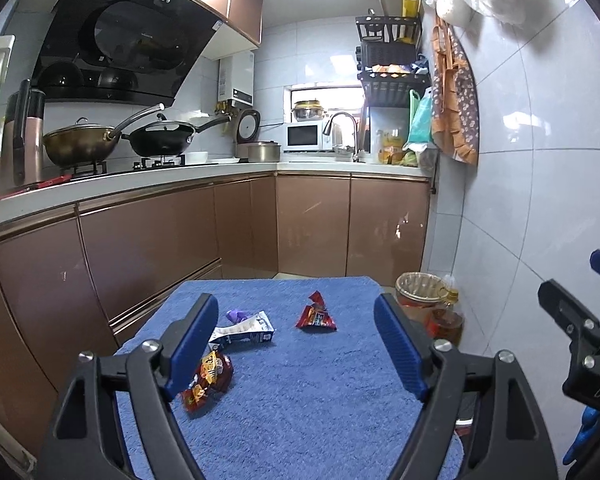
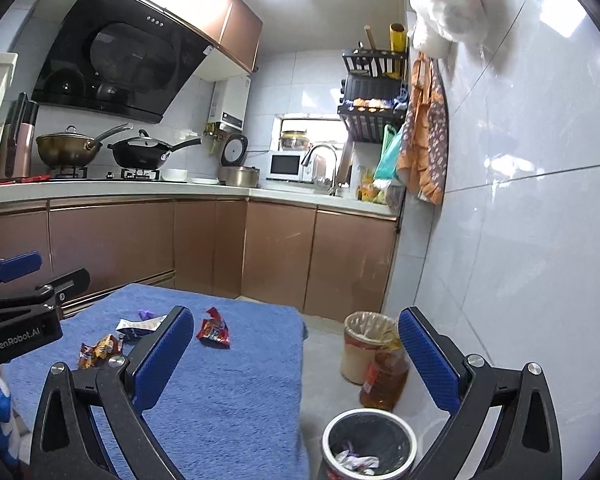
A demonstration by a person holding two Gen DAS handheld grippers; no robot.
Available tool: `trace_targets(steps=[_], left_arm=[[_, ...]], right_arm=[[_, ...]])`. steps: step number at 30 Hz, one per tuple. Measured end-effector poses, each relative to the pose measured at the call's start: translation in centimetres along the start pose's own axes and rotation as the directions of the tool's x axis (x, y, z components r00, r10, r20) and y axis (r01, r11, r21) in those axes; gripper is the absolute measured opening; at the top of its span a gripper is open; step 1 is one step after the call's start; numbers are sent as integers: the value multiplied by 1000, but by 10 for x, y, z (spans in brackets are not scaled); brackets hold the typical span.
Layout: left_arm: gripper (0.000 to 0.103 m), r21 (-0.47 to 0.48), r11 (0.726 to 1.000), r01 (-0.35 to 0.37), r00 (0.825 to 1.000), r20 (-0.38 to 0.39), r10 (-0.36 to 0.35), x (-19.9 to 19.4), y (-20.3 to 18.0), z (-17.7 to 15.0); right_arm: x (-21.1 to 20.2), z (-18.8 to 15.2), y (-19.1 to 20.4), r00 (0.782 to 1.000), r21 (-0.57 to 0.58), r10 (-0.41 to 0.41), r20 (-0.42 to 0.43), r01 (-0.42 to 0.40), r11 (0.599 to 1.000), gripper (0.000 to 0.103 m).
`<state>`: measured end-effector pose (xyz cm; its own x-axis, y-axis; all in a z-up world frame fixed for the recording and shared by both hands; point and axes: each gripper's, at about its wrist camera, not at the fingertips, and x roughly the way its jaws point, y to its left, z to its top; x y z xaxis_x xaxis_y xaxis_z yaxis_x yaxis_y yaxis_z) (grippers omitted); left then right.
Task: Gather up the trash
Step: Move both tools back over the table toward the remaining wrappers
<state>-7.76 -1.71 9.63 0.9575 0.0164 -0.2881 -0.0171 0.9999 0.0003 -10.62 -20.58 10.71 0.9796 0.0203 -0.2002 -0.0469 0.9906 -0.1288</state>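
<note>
Left tongs [image 1: 296, 332] gape wide, empty, over blue-towelled desk [image 1: 320, 400]. Right tongs [image 2: 296, 354] likewise apart, empty. Wrappers: red [image 1: 315, 314] centre, white [image 1: 246, 330] and red-yellow [image 1: 210, 380] lower left. Bin [image 2: 370, 444] bottom right.

Left claw [image 1: 296, 344] black-framed, blue ribbed pads, silver screws, right claw [image 2: 296, 360] alike, white "GenRobot.AI" lettering

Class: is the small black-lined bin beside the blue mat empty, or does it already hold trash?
Holds trash: crumpled wrappers lie at the bottom of the bin.

Crumpled wrappers [image 1: 315, 314] on blue towel [image 1: 300, 400]
</note>
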Motion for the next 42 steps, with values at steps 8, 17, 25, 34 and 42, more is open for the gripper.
trace_targets(steps=[8, 17, 25, 34, 42], left_arm=[[79, 33, 998, -57, 998, 30, 56, -16, -6, 1], [79, -14, 990, -140, 985, 101, 141, -26, -4, 3], [79, -21, 987, -162, 978, 132, 163, -26, -6, 4], [79, -19, 991, -131, 991, 23, 132, 3, -3, -7], [79, -2, 992, -124, 990, -73, 124, 35, 4, -23]], right_arm=[[-3, 0, -5, 1000, 15, 10, 15, -11, 1000, 103], [-5, -3, -10, 1000, 28, -24, 16, 24, 999, 103], [-10, -6, -7, 996, 10, -56, 63, 55, 998, 103], [-7, -8, -9, 996, 7, -50, 71, 49, 999, 103], [24, -24, 2, 997, -19, 52, -53, -53, 998, 103]])
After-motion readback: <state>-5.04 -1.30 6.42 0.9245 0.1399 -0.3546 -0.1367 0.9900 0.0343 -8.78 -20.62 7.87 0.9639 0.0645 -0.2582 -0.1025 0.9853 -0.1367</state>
